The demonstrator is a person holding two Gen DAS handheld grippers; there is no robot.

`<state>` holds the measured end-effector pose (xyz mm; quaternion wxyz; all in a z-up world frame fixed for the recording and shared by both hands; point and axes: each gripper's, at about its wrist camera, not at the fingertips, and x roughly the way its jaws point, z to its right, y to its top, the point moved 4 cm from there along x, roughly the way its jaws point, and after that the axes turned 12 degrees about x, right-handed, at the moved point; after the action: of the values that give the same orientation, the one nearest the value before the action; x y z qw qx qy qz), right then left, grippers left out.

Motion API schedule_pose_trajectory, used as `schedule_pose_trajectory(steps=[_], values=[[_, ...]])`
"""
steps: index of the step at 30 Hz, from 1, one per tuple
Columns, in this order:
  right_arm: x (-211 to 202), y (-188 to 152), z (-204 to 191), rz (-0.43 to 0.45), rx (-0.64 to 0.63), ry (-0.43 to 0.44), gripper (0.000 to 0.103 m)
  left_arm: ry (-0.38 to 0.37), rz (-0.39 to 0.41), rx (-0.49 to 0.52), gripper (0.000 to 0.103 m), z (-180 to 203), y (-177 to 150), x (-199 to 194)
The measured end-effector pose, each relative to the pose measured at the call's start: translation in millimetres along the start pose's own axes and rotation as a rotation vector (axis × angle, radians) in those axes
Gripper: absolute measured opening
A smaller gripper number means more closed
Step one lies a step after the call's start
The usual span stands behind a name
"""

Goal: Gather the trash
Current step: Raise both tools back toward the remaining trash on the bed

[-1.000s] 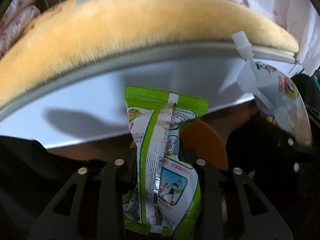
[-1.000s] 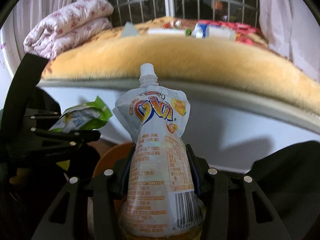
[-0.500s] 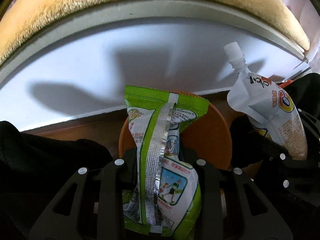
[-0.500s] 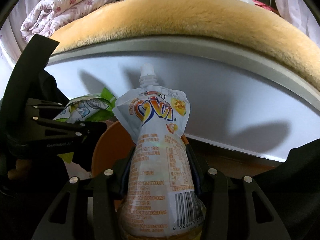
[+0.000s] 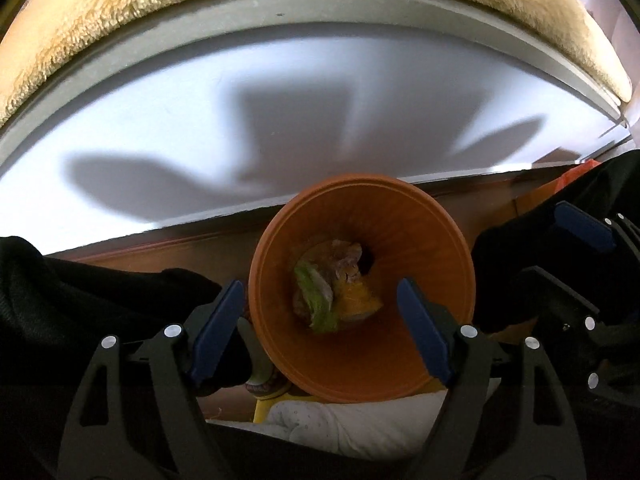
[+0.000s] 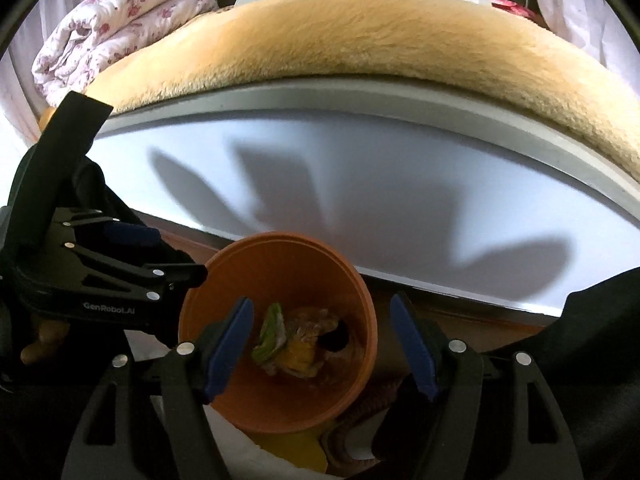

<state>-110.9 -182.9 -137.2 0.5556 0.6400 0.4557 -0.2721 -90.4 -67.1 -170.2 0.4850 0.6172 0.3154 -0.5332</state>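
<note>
A green wrapper point(image 5: 316, 300) and crumpled pouch point(image 5: 346, 262) lie inside the orange bin point(image 5: 420, 240).

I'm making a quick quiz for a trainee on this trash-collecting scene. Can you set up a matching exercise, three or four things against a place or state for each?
Things:
1. round orange plastic bin
2. green snack wrapper
3. left tongs
4. tan fuzzy blanket

Places or states:
A. lying at the bottom of the bin
B. open, nothing between the pads
C. spread over the top of the bed
D. standing on the floor beside the white bed side

Pairs: 1-D, 2-A, 3-B, 4-C
</note>
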Motion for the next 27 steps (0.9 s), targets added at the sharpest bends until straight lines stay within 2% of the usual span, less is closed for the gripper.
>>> schedule_pose_trajectory(steps=[5, 7, 12, 17, 21, 23, 27], values=[[-13.0, 2.3, 7.5, 0.037, 0.018, 0.018, 0.071, -0.002, 0.039, -0.005, 0.077, -2.5, 0.3, -10.6], [-22.2, 3.9, 15.8, 0.062, 0.016, 0.017, 0.072, 0.005, 0.086, 0.003, 0.077, -4.2, 0.4, -26.9], [-52.6, 43.0, 26.5, 0.158, 0.030, 0.034, 0.075, 0.032, 0.231, 0.037, 0.077, -10.3, 28.4, -73.6], [-74.7, 85.7, 37.9, 0.261, 0.059, 0.046, 0.078, 0.082, 0.359, 0.123, 0.081, -18.2, 89.8, -117.3], [-81.3, 108.3, 41.0, 0.316, 0.067, 0.036, 0.079, 0.194, 0.432, 0.236, 0.084, -24.1, 145.0, -132.8], [-80.8, 112.9, 44.3, 0.329, 0.082, 0.034, 0.079, 0.221, 0.439, 0.298, 0.085, -25.4, 180.4, -129.1], [-75.4, 117.1, 56.5, 0.323, 0.132, 0.046, 0.079, 0.275, 0.404, 0.369, 0.085, -31.8, 235.1, -107.4]])
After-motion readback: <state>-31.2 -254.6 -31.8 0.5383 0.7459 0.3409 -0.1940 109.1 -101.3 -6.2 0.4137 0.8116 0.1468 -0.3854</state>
